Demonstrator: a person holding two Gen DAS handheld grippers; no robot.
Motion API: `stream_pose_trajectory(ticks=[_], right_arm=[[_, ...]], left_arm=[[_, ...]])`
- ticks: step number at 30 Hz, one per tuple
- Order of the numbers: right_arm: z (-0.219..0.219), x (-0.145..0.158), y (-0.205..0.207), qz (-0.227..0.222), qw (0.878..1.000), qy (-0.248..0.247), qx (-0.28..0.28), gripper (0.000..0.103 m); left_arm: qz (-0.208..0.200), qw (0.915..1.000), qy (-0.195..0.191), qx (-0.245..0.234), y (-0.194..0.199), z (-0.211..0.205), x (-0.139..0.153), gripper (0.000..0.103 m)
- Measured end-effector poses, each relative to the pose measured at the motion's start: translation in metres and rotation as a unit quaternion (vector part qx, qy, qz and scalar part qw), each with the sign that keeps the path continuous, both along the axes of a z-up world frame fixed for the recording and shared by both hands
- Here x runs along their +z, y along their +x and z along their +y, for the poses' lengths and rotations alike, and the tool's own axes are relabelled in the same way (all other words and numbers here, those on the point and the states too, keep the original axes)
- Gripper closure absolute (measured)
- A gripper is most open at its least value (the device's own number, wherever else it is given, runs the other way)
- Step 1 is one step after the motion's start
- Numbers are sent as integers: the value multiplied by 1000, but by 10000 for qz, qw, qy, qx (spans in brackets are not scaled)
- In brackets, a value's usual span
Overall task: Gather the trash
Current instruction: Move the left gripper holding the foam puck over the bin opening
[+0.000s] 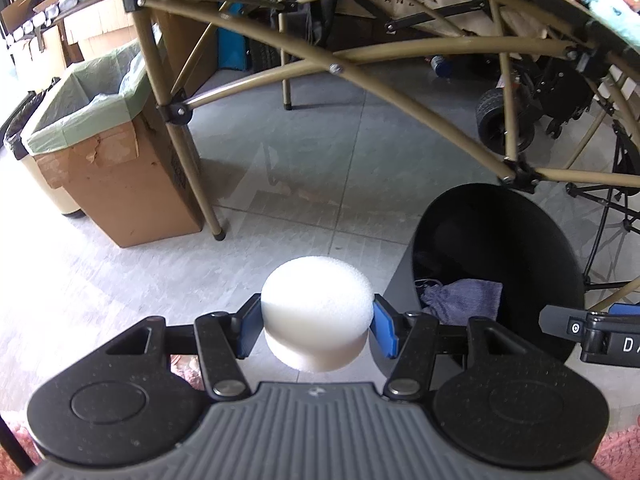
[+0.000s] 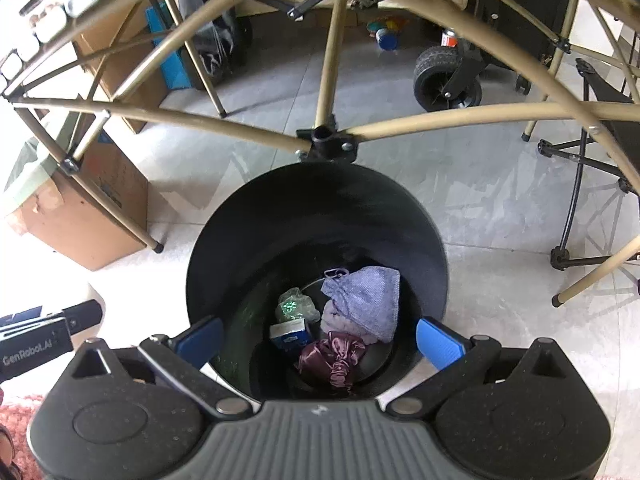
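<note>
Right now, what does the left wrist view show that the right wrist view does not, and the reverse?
Left wrist only: the left gripper shut on a white foam puck, and the green-lined top of the cardboard box.

Right wrist only: the open, empty right gripper above the bin, and the bin's contents besides the cloth: a maroon satin scrunchie, a blue carton, a clear wrapper.

Both: the black trash bin, the lavender cloth inside, the tan table frame.
</note>
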State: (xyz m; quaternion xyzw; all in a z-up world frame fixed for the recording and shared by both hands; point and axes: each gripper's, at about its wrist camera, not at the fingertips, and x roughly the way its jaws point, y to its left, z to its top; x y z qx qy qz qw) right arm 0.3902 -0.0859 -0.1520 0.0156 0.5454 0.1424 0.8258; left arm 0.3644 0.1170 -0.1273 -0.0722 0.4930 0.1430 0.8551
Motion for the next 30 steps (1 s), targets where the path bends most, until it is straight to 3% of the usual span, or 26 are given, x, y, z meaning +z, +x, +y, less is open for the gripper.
stream_pose_trajectory(ticks=[15, 30], right_arm=[[-58, 39, -30, -461, 9982, 292, -230, 0], [-127, 47, -37, -658, 9923, 483, -934, 0]], left_arm=[[-296, 9988, 102, -374, 0, -40, 22, 46], [-221, 9956, 265, -869, 12, -92, 30, 46]])
